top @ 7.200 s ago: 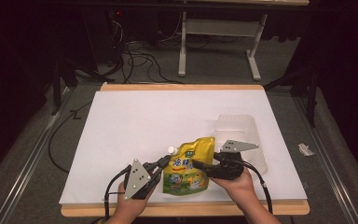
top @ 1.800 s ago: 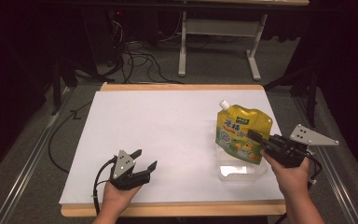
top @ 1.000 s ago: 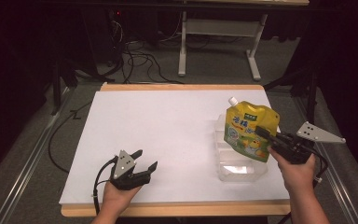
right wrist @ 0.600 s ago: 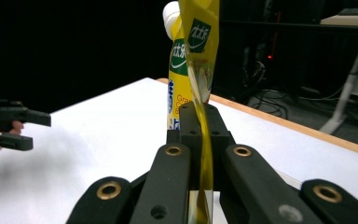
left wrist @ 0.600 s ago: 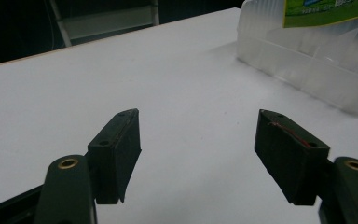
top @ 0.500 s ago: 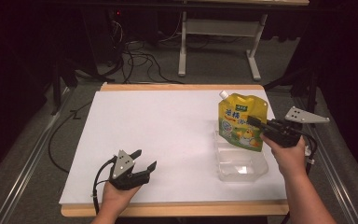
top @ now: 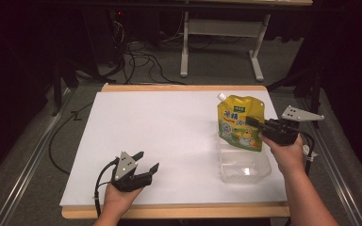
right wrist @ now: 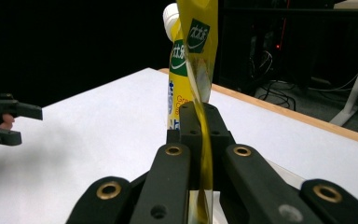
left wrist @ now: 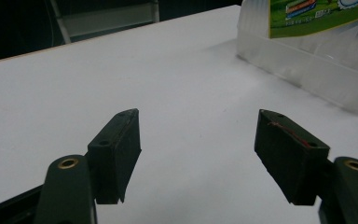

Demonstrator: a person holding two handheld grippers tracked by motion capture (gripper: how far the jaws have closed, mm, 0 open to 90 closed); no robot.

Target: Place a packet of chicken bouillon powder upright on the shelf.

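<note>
Yellow pouch [top: 240,123] hangs upright, spout up, pinched by the right claw [top: 256,125] just above the clear plastic tray [top: 244,165], at six o'clock below it; the left claw [top: 143,161] rests open on the worktop [top: 169,127].

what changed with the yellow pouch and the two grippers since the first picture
The right gripper lifted the yellow pouch from the table's near middle, carried it right and now holds it upright over the clear plastic container, jaws clamped on its edge. The left gripper let go of the pouch, drew back to the near left and rests open. The container sits on the right, slightly nearer than before.
</note>
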